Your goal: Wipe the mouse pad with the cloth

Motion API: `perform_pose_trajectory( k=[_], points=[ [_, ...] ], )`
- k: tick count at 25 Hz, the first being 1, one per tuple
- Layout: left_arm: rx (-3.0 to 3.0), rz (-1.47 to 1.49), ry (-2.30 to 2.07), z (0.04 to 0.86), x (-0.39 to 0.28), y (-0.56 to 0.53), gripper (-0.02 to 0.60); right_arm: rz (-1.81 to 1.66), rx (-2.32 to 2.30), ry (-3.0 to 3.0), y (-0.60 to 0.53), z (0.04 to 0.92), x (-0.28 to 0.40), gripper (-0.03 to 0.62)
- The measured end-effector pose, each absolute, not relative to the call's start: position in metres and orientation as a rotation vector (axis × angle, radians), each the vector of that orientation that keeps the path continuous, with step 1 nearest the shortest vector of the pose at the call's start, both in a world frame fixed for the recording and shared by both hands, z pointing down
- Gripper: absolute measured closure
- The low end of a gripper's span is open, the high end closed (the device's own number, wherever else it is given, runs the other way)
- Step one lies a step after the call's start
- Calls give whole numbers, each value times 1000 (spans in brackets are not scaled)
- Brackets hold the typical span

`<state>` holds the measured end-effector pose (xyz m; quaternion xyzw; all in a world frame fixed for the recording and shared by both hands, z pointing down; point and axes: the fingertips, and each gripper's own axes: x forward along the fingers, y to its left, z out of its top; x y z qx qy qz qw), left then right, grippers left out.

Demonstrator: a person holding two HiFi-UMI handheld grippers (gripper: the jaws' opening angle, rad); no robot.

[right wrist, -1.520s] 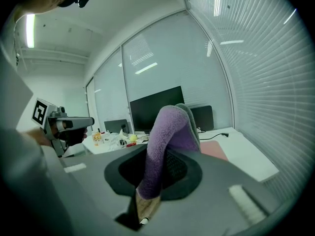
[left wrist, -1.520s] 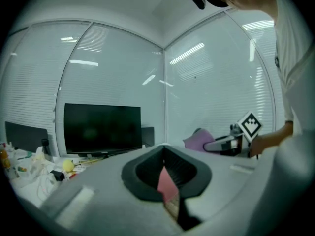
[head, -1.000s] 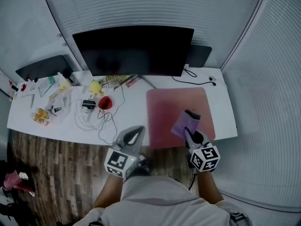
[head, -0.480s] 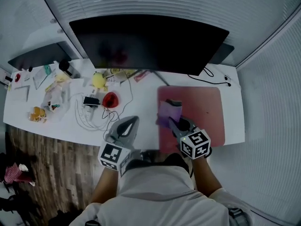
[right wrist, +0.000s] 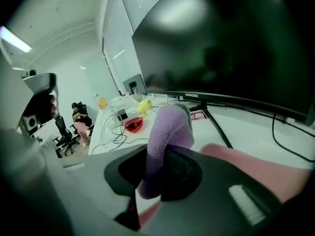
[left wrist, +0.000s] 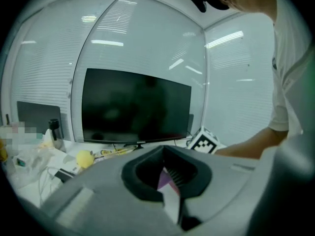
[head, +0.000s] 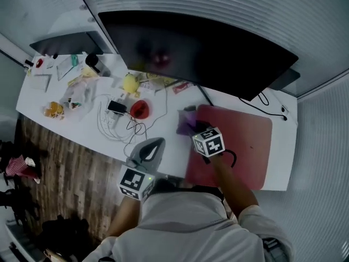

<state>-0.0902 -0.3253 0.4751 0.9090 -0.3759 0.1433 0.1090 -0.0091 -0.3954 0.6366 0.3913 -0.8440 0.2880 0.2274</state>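
The right gripper (right wrist: 156,175) pinches the purple cloth (right wrist: 170,124), whose free end bulges above its jaws, at the left edge of the pink mouse pad (head: 242,138) on the white desk (head: 166,138); the cloth seems to touch the pad there. The left gripper (head: 151,147), jaws together and empty, hovers at the desk's near edge, left of the pad

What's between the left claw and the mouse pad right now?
Just a bare strip of white desk separates the left claw from the mouse pad, seen in the head view.
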Motion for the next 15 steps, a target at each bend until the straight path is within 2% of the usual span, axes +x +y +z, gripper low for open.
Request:
perform_pose_trajectory(
  k=[15],
  points=[
    [2676,442,-1091,488,5,-307,578,978,1234,-2151,-403,709,94,536]
  ],
)
